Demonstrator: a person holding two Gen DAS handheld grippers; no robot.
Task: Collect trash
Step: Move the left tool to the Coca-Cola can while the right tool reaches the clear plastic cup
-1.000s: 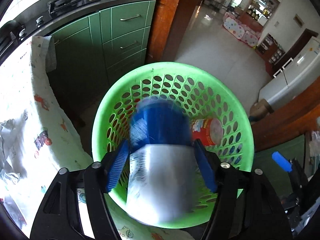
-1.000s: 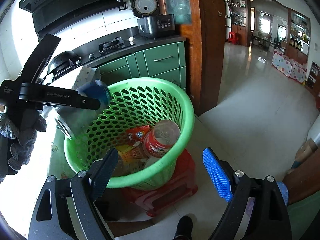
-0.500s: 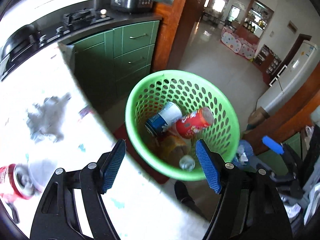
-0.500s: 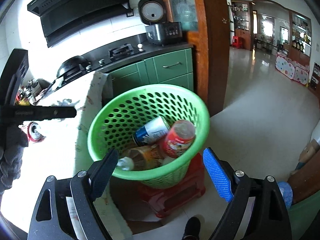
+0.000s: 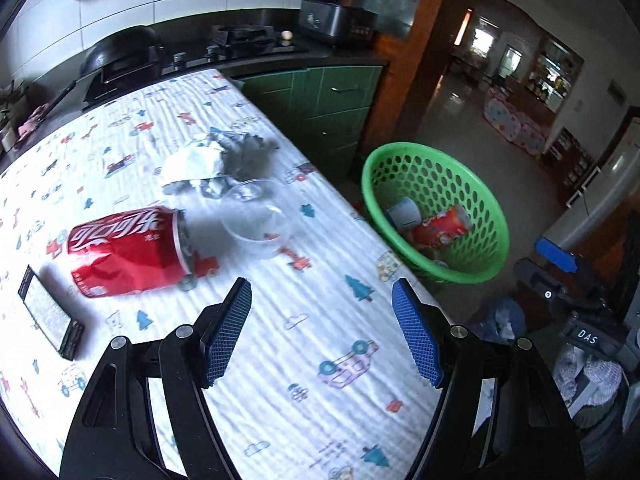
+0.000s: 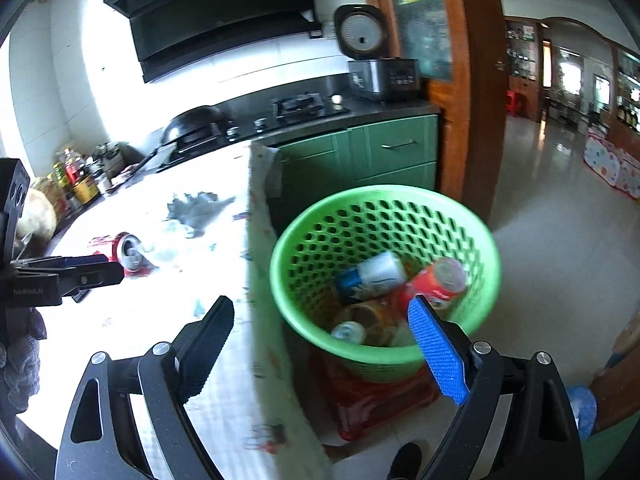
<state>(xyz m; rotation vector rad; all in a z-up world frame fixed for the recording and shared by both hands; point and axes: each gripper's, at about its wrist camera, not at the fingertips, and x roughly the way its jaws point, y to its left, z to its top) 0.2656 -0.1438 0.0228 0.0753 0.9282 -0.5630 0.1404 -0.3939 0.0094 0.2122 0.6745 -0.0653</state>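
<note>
2 grippers in play and both are spread wide w/ nothing between the pads. Left gripper (image 5: 320, 332) hangs over the surface (image 5: 280, 380), which has a white cloth w/ little cars and trees printed on it. Trash on the cloth: a crushed red cola can (image 5: 128, 252) lying on its side, a clear plastic cup (image 5: 260, 216) tipped over just beside the can's open end, and a crumpled foil/paper wad (image 5: 212, 160) right behind the cup, touching or nearly so, can't tell which. A small dark box (image 5: 50, 318) lies flat near the can, closer to the camera. Right gripper (image 6: 320, 344) is over the edge of the surface, its blue pad (image 6: 438, 354) overlapping the green basket (image 6: 288, 272) in view. Basket sits on a red stool (image 6: 380, 404) on the floor just beside the surface. Inside it: a blue-and-white can (image 6: 370, 278) and a red can (image 6: 438, 284) side by side, both lying down, plus a brownish wrapper and another small can underneath, kinda blurry. Left gripper also shows at the left edge of the right wrist view, near the cola can.
</note>
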